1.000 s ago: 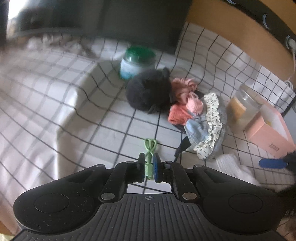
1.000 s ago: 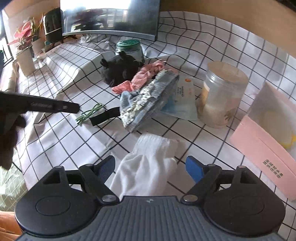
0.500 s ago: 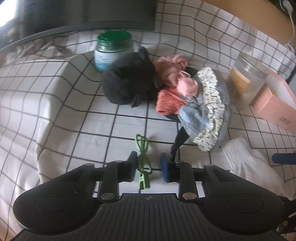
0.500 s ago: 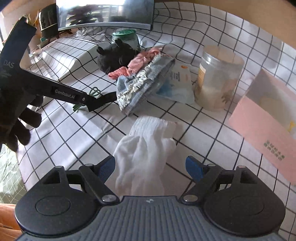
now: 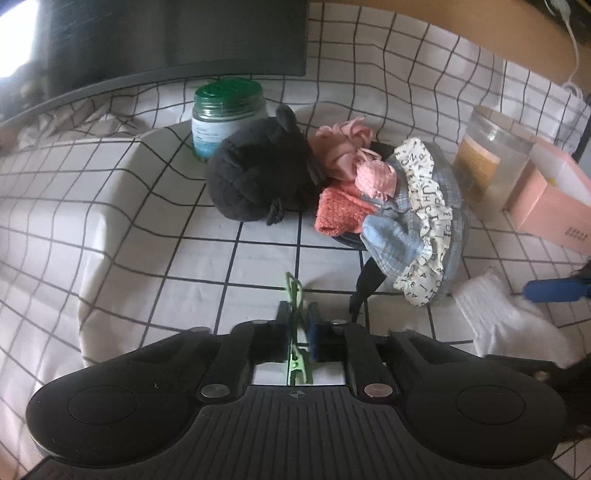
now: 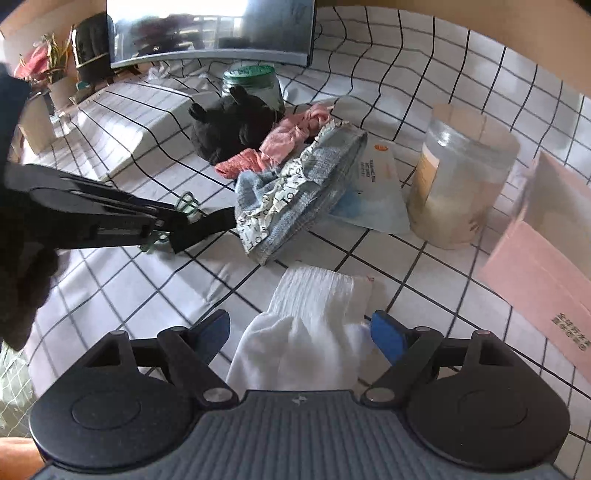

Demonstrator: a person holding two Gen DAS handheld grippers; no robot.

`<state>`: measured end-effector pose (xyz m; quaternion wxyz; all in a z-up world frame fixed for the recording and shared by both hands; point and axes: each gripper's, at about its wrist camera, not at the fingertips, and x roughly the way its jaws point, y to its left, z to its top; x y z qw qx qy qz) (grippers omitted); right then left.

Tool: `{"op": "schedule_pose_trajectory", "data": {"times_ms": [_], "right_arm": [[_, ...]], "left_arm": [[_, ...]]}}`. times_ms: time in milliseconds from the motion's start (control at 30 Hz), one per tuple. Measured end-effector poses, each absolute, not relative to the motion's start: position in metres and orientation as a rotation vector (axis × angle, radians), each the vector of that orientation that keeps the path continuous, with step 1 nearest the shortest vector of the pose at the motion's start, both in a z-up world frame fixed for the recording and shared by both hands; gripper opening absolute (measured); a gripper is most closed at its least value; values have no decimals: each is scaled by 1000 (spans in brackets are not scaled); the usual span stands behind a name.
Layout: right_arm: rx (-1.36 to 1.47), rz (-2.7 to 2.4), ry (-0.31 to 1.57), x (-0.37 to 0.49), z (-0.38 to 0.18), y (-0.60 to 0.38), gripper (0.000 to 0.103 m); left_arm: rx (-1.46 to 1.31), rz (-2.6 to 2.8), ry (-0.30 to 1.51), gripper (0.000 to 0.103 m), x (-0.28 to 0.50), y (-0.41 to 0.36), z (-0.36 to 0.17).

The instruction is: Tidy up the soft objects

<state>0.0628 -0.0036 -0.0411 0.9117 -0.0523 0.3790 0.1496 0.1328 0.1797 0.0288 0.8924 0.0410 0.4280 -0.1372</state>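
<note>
My left gripper point(image 5: 298, 325) is shut on a green clothes peg point(image 5: 295, 295) low over the checked cloth; the gripper also shows in the right wrist view point(image 6: 173, 221). Beyond it lie a black plush toy point(image 5: 258, 177), pink and orange cloths point(image 5: 343, 184), and a grey letter-print frilled hat point(image 5: 424, 221). My right gripper point(image 6: 299, 332) is open, its blue pads on either side of a white sock point(image 6: 310, 325) that lies flat on the cloth. The sock also shows in the left wrist view point(image 5: 506, 325).
A green-lidded jar point(image 5: 229, 114) stands behind the plush toy. A clear jar point(image 6: 461, 188) and an open pink box point(image 6: 543, 258) stand at the right. A plastic packet point(image 6: 373, 188) lies under the hat. A monitor point(image 6: 210, 29) stands at the back.
My left gripper opened around the green peg half a second ago and is shut on it again. My right gripper has moved forward over the white sock, still open.
</note>
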Motion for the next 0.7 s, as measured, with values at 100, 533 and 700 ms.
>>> {"op": "schedule_pose_trajectory", "data": {"times_ms": [100,533,700], "right_arm": [[-107,321,799,70,-43,-5,38],[-22,333,763,15,11,-60,10],[-10,238,728,-1,18,-86,10]], "left_arm": [[58,-294,877,10,129,184,28],[73,-498,866,8,77,166,57],[42,-495,859,8,70,170,62]]}}
